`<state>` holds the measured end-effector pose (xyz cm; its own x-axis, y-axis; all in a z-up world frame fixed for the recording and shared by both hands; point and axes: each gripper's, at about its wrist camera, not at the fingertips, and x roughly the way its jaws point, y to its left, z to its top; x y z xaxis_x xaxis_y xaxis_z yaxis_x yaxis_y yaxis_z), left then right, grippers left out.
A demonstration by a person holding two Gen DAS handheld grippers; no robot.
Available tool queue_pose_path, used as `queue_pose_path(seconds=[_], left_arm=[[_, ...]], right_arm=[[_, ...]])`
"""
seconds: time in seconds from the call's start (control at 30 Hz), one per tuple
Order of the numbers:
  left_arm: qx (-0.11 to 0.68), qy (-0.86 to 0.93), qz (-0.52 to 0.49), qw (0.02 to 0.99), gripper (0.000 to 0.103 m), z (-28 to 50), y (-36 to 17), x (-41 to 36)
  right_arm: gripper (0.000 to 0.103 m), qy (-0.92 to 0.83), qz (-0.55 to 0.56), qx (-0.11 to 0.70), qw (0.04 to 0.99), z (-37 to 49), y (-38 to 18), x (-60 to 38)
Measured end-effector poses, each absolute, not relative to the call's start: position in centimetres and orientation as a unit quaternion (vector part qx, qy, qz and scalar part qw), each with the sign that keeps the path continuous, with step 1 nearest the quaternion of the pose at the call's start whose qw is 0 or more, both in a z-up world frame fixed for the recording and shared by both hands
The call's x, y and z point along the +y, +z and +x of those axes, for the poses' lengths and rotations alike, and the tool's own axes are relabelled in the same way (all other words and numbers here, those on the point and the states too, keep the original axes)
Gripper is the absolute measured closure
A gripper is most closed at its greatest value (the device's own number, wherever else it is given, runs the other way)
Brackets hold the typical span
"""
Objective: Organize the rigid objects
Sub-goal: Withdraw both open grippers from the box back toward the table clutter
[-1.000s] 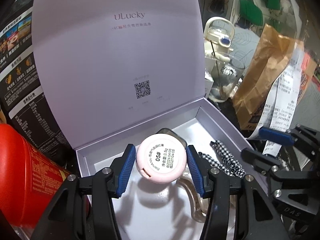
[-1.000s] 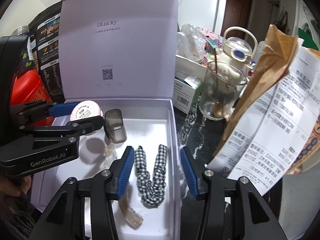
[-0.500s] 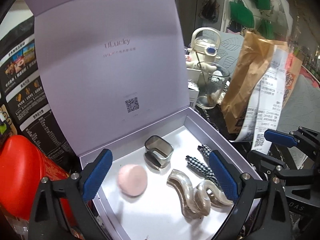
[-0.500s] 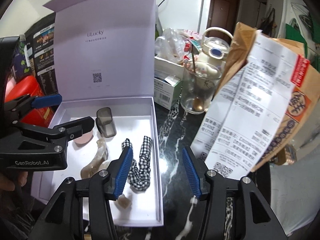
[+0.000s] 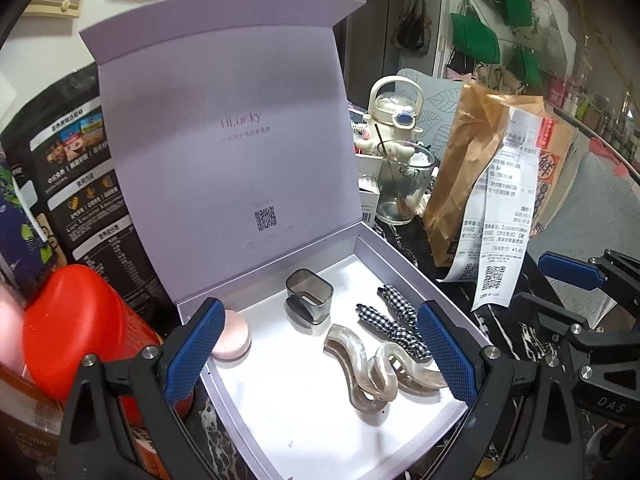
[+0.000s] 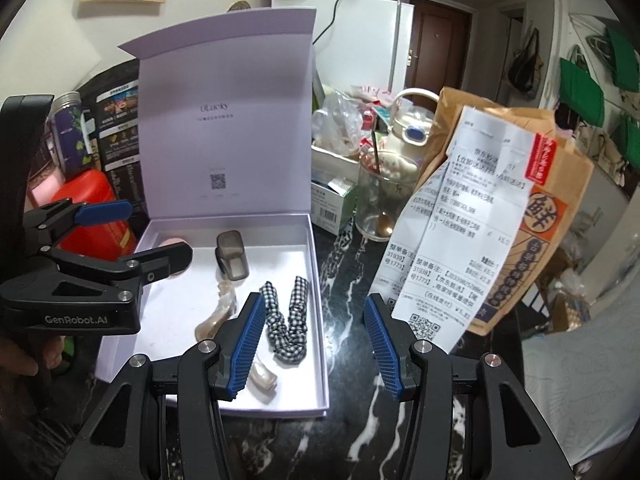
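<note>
A pale lilac box (image 5: 420, 276) is seen standing open on a dark marbled counter (image 6: 352, 280), its lid (image 5: 224, 128) raised upright at the back. Four things are laid on its white floor. A round pink compact (image 5: 234, 334) is placed in the left rear corner, close to the wall. A small grey square clip (image 5: 309, 296) is set near the middle rear. A pearly wavy hair claw (image 5: 376, 368) is laid in front of that clip, and a black-and-white checked scrunchie (image 5: 396, 326) is stretched along the right side, just beside the claw.

The left gripper (image 5: 316, 356) is held above the front of the box with its blue-padded fingers (image 5: 192, 352) spread wide; nothing is held between them. In the right wrist view it is seen from the side at the left edge of the box. The right gripper (image 6: 314, 346) is held over the front right edge of the box, its fingers (image 6: 248, 344) also spread wide and empty, one over the box floor and the other over the counter.

A red container (image 5: 76, 328) is seen left of the box. To the right, a glass with a spoon (image 6: 378, 204) and a brown paper bag (image 6: 552, 240) with long receipts (image 6: 460, 220) are seen, well apart from the box.
</note>
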<state>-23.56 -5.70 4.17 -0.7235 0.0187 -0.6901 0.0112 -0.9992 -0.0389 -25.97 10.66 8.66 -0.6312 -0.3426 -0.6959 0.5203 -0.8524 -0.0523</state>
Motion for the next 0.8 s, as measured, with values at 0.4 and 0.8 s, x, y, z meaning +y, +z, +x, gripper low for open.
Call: queue_pose_path(seconds=[0.4, 0.8], left_arm=[[-0.009, 0.938, -0.346, 0.0, 0.005, -20.0, 7.9, -4.8], [-0.009, 0.942, -0.336, 0.001, 0.001, -15.1, 8.9, -3.7]], right_arm=[[0.05, -0.905, 0.337, 0.117, 0.231, -22.8, 11.6, 12.3], [0.034, -0.912, 0.312, 0.117, 0.24, -17.8, 13.6, 13.7]])
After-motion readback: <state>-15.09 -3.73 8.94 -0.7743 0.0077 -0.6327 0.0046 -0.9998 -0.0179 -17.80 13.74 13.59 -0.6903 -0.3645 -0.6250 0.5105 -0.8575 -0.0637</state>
